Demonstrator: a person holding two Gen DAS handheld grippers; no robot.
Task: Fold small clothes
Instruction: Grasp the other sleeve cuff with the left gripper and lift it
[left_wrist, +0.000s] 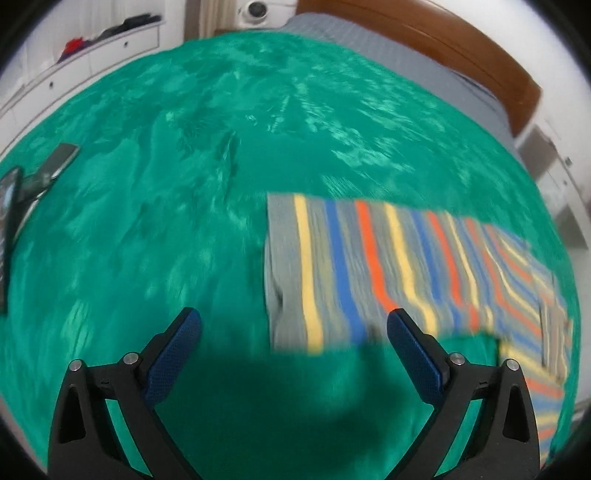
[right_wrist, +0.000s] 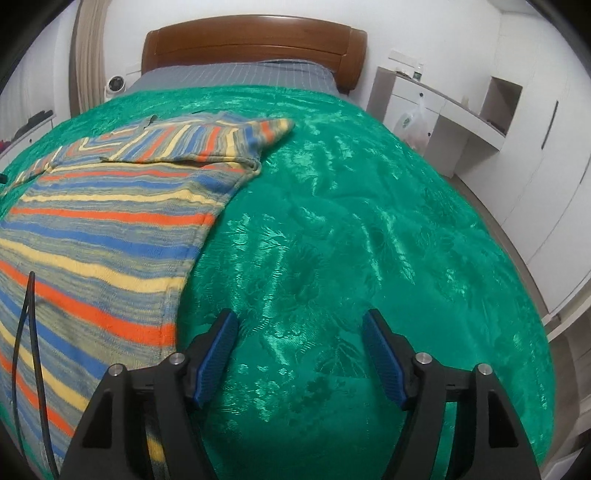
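A striped knit garment (left_wrist: 388, 269) in grey, yellow, blue and orange lies flat on the green bedspread (left_wrist: 184, 221). In the left wrist view it is blurred and sits to the right, its lower edge just beyond the right fingertip. My left gripper (left_wrist: 293, 317) is open over bare bedspread with nothing between its fingers. In the right wrist view the garment (right_wrist: 103, 229) fills the left side, with a sleeve (right_wrist: 229, 138) folded across its top. My right gripper (right_wrist: 301, 321) is open above the green bedspread (right_wrist: 369, 221), just right of the garment's edge, holding nothing.
Dark flat devices (left_wrist: 40, 173) lie at the bedspread's left edge. A wooden headboard (right_wrist: 255, 40) and grey sheet (right_wrist: 236, 75) are at the far end. White cabinets (right_wrist: 480, 122) and a plastic bag (right_wrist: 413, 125) stand right of the bed. A black cable (right_wrist: 26, 332) hangs over the garment.
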